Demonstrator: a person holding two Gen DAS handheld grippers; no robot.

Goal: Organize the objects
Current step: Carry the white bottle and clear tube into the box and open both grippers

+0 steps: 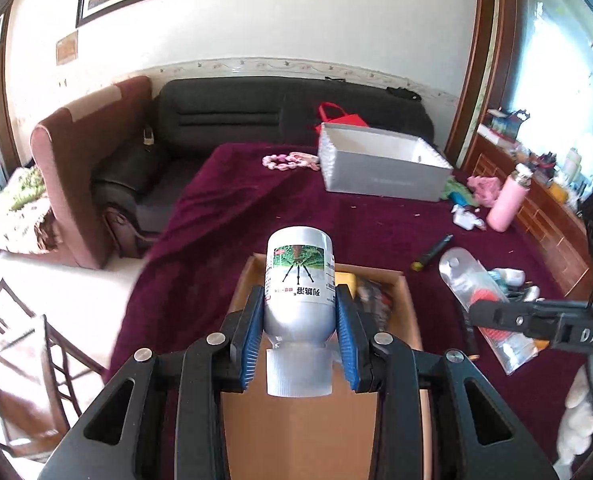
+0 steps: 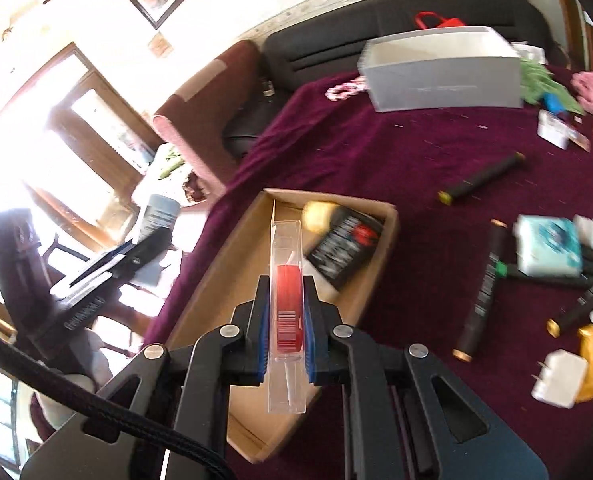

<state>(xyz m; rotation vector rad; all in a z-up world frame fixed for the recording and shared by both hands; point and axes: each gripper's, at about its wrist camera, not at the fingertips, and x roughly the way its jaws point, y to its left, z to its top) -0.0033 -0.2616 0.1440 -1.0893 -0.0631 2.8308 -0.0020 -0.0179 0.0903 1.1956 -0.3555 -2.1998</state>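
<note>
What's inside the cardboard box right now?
In the cardboard box: a black packet and a yellowish item at its far end. The held clear case and bottle cover parts of it.

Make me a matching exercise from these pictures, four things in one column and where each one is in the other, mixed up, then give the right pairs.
Things:
1. silver bottle
2. clear case
3. grey box
4. pink flask

Places:
A. standing open at the far end of the purple cloth
B. lying on the cloth near its right edge
C. gripped in the left claw, above the cardboard box
D. gripped in the right claw, above the cardboard box

Pairs: 1-C, 2-D, 3-A, 4-B
</note>
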